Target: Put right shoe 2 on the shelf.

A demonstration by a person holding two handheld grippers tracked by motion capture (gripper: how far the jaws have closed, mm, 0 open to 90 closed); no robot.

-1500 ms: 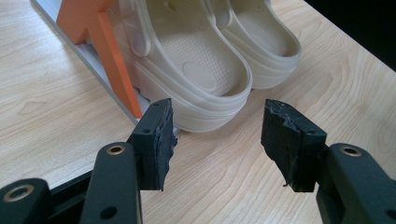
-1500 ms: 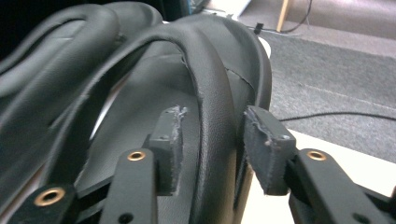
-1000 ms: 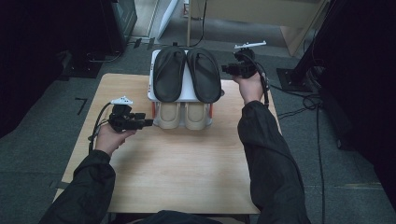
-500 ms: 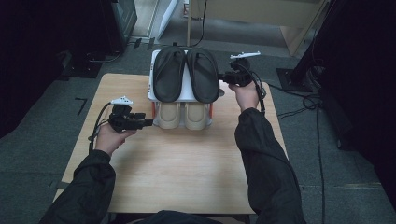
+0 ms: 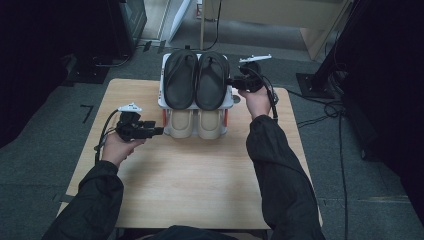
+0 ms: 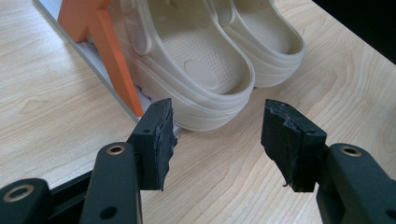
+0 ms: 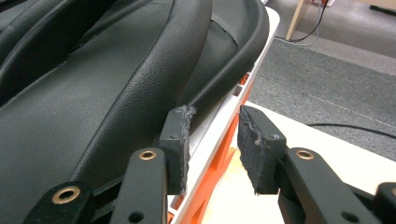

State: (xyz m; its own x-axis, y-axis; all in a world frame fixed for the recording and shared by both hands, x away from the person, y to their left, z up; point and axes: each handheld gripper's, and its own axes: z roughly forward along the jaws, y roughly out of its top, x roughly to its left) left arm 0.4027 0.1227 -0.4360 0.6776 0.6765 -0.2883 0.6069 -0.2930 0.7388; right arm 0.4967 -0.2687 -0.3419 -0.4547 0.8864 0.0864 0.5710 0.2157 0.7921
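A small two-tier rack (image 5: 161, 96) stands at the table's far middle. Two black sandals (image 5: 196, 80) lie on its white top shelf, and two beige clogs (image 5: 196, 123) sit below. My right gripper (image 5: 231, 80) is at the top shelf's right edge. It is open, its jaws straddling the white shelf rim (image 7: 233, 95) beside the black sandal (image 7: 93, 93), with one pad close to the sandal's edge. My left gripper (image 5: 159, 131) is low at the rack's left front. Its jaws (image 6: 217, 126) stand open and empty, pointing at the near clog (image 6: 196, 60) beside an orange rack post (image 6: 100, 46).
The wooden table (image 5: 200, 175) has bare room in front of the rack. Cables (image 5: 325, 107) run over the grey floor at the right. A pale wooden cabinet (image 5: 300, 20) stands behind, and dark equipment (image 5: 75, 30) at the back left.
My right gripper has moved left and slightly away, from beside the rack to the top shelf's right edge. The left gripper has stayed put.
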